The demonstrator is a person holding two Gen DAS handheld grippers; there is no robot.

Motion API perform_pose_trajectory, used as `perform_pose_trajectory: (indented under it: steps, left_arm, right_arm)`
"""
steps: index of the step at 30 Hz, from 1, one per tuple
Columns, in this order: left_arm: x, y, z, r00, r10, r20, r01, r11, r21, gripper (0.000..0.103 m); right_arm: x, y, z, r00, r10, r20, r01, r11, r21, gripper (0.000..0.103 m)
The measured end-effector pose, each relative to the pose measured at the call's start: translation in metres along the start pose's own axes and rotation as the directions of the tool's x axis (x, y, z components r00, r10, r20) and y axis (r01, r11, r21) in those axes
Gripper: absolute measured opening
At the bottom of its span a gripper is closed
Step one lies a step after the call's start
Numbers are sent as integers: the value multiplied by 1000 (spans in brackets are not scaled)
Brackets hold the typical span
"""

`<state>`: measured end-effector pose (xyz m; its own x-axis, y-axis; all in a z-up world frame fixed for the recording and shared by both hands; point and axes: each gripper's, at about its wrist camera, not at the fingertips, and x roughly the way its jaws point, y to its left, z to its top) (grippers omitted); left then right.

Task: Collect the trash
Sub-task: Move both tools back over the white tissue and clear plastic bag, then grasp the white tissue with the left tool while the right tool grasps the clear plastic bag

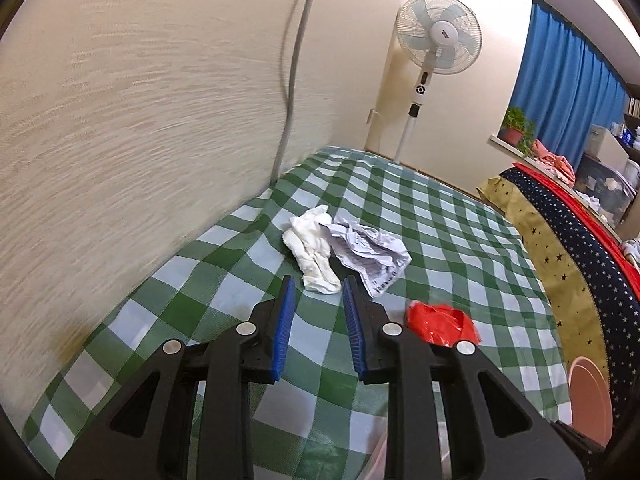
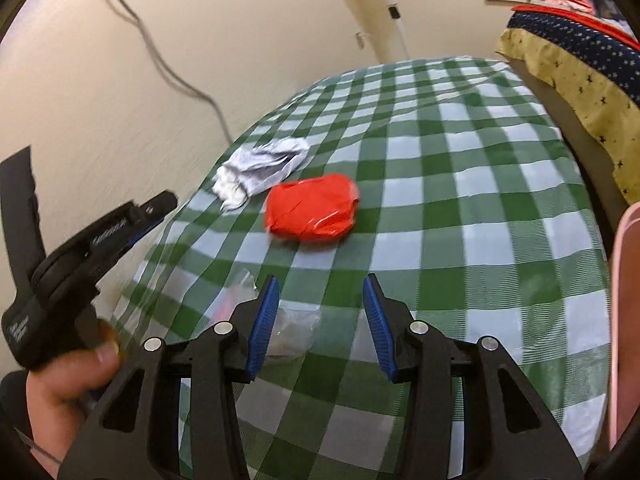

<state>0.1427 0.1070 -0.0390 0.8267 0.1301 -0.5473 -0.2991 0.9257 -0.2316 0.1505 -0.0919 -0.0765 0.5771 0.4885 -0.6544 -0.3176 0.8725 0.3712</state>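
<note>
A crumpled white tissue [image 1: 312, 250] and a crumpled printed paper [image 1: 370, 250] lie together on the green checked tablecloth [image 1: 460, 240]. My left gripper [image 1: 318, 286] is open, its tips just short of the tissue. A red plastic wrapper [image 1: 440, 324] lies to its right. In the right wrist view the red wrapper [image 2: 312, 212] lies ahead of my open, empty right gripper [image 2: 320, 284], with the paper and tissue [image 2: 260, 168] beyond it. A clear plastic bag [image 2: 288, 328] lies under the right gripper's left finger. The left gripper [image 2: 160, 204] shows at the left, held by a hand.
A wall with a hanging grey cable [image 1: 292, 80] borders the table on the left. A standing fan [image 1: 436, 36] is behind the table. A bed with star-patterned cloth [image 1: 560, 264] runs along the right. A pink round rim [image 1: 592, 396] sits at the table's right edge.
</note>
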Motion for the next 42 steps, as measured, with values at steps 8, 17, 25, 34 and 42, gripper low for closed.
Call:
perform_pose_trajectory:
  steps: [8, 17, 25, 34, 42]
  left_arm:
    - [18, 6, 4, 1000, 12, -26, -14, 999, -40, 25]
    - [45, 10, 14, 997, -7, -82, 4, 999, -43, 25]
    - [72, 16, 20, 990, -18, -139, 12, 999, -43, 25]
    - [94, 16, 25, 978, -50, -201, 41, 998, -50, 25]
    - [97, 19, 25, 976, -81, -203, 72, 996, -52, 8]
  right_arm:
    - [4, 3, 0, 999, 40, -25, -41, 999, -22, 0]
    - [-12, 1, 19, 996, 79, 27, -77, 995, -69, 23]
    - [5, 16, 4, 986, 149, -78, -160, 973, -169, 48]
    - [12, 25, -2, 978, 175, -116, -196, 959, -205, 10]
    - [-7, 5, 14, 993, 121, 8, -119, 986, -114, 5]
